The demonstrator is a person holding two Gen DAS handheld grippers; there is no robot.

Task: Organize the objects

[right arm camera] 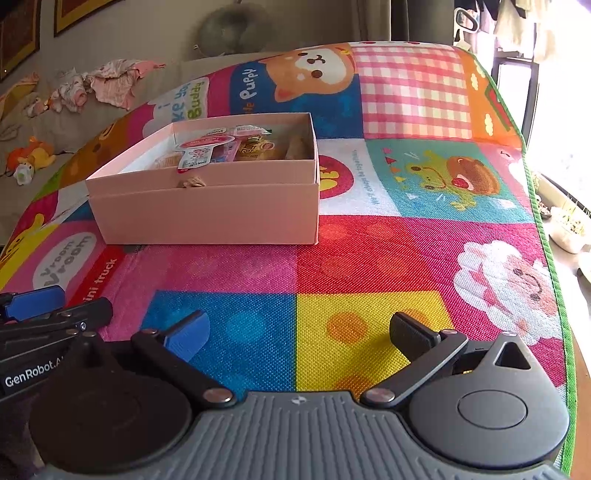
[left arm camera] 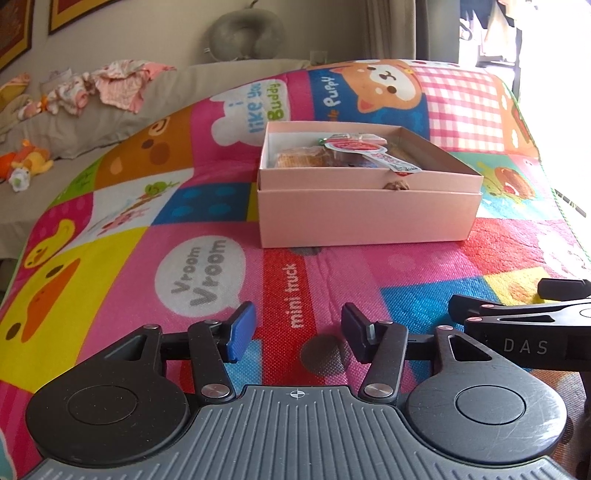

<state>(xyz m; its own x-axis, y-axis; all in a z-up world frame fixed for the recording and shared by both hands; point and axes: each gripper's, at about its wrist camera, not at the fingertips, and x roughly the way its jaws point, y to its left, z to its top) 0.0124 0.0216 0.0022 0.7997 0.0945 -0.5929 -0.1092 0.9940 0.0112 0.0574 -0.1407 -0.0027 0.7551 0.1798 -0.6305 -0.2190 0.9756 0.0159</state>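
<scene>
A pink cardboard box [left arm camera: 369,214] sits on the colourful play mat [left arm camera: 207,258], nested in its lid, and holds several snack packets [left arm camera: 354,147]. It also shows in the right wrist view [right arm camera: 207,218] with the snack packets [right arm camera: 221,147] inside. My left gripper [left arm camera: 297,332] is open and empty, low over the mat, well short of the box. My right gripper [right arm camera: 299,332] is open wide and empty, to the right of the left one, over the blue and yellow squares. Each gripper shows at the edge of the other's view.
The mat [right arm camera: 406,240] ends at a green edge [right arm camera: 554,258] on the right, with plant pots [right arm camera: 569,229] beyond. A grey sofa [left arm camera: 110,114] behind holds crumpled clothes [left arm camera: 110,85], a soft toy [left arm camera: 29,158] and a neck pillow [left arm camera: 243,33].
</scene>
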